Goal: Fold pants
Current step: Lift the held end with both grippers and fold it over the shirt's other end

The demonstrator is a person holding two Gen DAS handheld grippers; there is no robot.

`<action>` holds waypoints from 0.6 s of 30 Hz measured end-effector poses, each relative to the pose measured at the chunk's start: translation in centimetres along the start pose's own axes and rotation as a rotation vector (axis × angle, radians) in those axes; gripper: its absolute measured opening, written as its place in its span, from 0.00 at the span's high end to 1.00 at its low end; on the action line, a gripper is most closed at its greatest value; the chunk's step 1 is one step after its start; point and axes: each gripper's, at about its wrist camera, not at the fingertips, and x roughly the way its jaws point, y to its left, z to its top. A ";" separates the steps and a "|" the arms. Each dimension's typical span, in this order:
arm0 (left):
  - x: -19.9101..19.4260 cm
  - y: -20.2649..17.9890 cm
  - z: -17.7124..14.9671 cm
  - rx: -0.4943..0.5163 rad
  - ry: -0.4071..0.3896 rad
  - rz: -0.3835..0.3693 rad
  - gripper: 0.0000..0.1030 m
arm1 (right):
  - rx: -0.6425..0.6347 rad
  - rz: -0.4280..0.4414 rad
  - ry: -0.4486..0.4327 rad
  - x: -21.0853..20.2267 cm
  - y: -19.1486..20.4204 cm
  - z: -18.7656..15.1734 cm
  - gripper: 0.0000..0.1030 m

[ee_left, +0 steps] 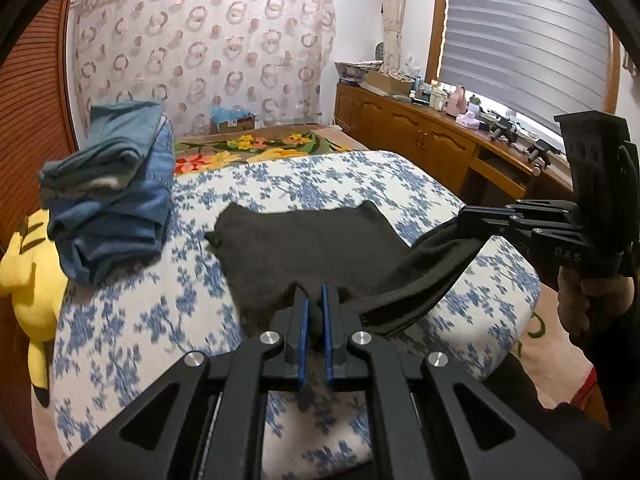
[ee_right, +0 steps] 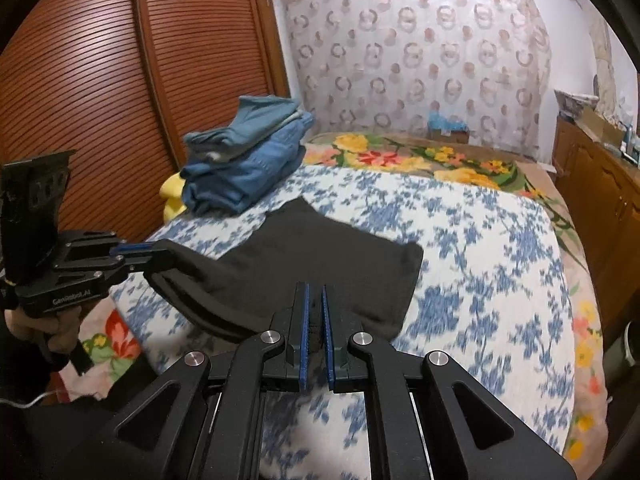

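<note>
Black pants (ee_left: 316, 244) lie on the blue-and-white floral bed cover (ee_left: 132, 320), their far part flat, their near edge lifted. My left gripper (ee_left: 315, 292) is shut on the near edge of the pants. My right gripper (ee_left: 466, 214) shows at the right of the left wrist view, shut on the other near corner, with the cloth stretched between the two grippers. In the right wrist view the pants (ee_right: 320, 264) spread ahead, my right gripper (ee_right: 315, 292) is shut on their edge, and my left gripper (ee_right: 160, 250) holds the left corner.
A stack of folded blue jeans (ee_left: 112, 200) sits at the back left of the bed, next to a yellow plush toy (ee_left: 28, 272). A flowered blanket (ee_left: 248, 148) lies behind. A wooden cabinet with clutter (ee_left: 440, 128) stands right; a slatted wooden door (ee_right: 100, 80) left.
</note>
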 end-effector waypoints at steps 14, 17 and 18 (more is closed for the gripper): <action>5.1 2.7 4.4 -0.013 0.017 0.018 0.98 | 0.032 -0.055 0.016 5.5 -3.1 3.5 0.96; 6.1 3.3 5.5 -0.019 0.025 0.025 0.97 | 0.041 -0.081 0.013 6.5 -3.8 4.2 0.96; 6.6 3.5 5.9 -0.022 0.026 0.029 0.97 | 0.044 -0.092 0.013 6.8 -4.0 4.4 0.96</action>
